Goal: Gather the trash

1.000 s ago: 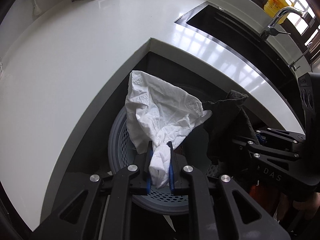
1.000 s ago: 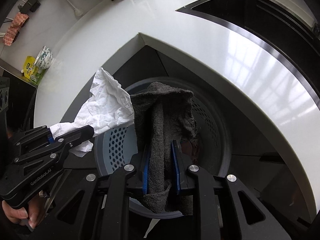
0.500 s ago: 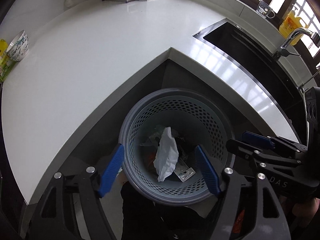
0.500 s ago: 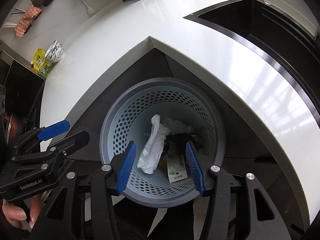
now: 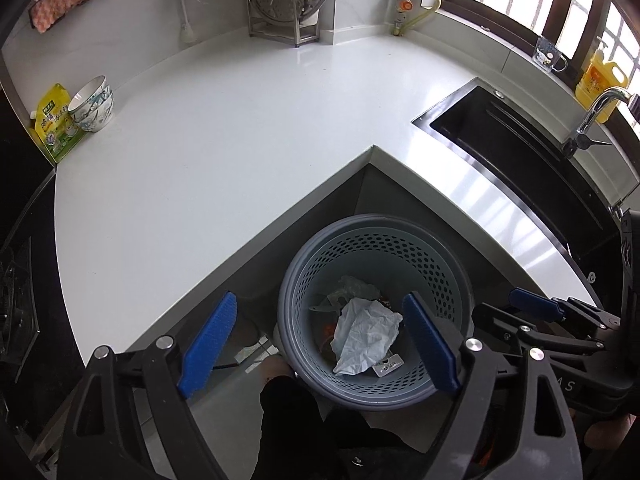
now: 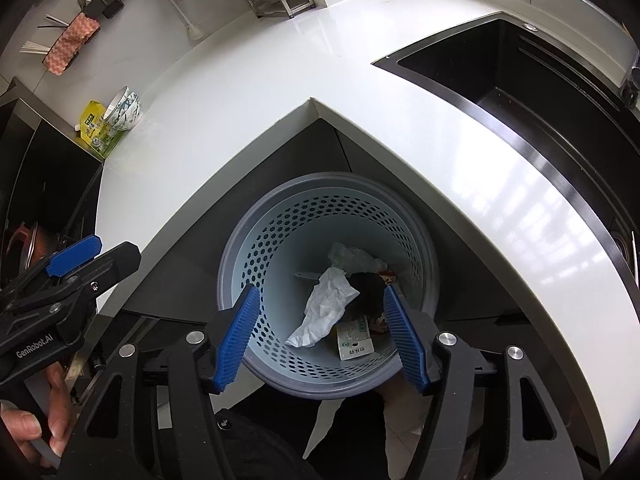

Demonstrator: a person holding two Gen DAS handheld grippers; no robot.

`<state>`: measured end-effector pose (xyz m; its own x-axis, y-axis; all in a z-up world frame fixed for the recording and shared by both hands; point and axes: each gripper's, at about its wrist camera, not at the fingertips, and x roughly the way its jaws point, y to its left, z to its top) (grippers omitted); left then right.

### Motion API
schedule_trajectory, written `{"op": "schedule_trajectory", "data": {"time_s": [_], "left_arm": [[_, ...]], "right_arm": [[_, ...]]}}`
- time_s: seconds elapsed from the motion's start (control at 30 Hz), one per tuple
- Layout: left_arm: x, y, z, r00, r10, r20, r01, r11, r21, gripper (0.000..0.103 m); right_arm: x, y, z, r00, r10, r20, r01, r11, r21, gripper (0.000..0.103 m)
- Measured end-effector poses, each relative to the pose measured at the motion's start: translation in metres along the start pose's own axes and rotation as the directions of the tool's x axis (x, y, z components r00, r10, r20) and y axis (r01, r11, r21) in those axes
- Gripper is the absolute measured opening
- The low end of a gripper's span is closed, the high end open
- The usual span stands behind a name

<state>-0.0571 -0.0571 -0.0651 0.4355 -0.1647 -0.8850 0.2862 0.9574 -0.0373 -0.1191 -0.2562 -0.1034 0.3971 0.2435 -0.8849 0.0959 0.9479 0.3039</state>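
A grey perforated trash basket [image 5: 452, 276] [image 6: 280, 220] stands on the floor in the inner corner of the white L-shaped counter. Inside lie a crumpled white paper [image 5: 366, 336] [image 6: 326, 306], a dark grey cloth [image 6: 368, 288], a clear plastic wrap [image 6: 352, 258] and a small printed packet [image 6: 354, 342]. My left gripper [image 5: 318, 344] is open and empty above the basket. My right gripper [image 6: 322, 332] is open and empty above it too. Each gripper shows at the edge of the other's view.
The white counter [image 5: 224, 152] carries stacked bowls [image 5: 92, 104] and a yellow-green packet [image 5: 54, 120] at the far left, and a metal rack [image 5: 288, 8] at the back. A black sink [image 5: 520, 160] with a tap [image 5: 596, 116] lies at the right.
Both grippers opened and let go: the white paper and the grey cloth dropped into the basket. Both grippers have since risen and pulled back, showing more of the counter.
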Motion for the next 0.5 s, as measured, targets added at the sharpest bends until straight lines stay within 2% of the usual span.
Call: {"op": "schedule_trajectory", "data": {"time_s": [0.5], "left_arm": [[-0.021,-0.005,0.002,0.999,0.018,0.046,-0.018,1.000,0.003,0.088]], "right_arm": [[-0.012,0.007,-0.003,1.000,-0.005,0.010,0.005,1.000,-0.026,0.066]]}}
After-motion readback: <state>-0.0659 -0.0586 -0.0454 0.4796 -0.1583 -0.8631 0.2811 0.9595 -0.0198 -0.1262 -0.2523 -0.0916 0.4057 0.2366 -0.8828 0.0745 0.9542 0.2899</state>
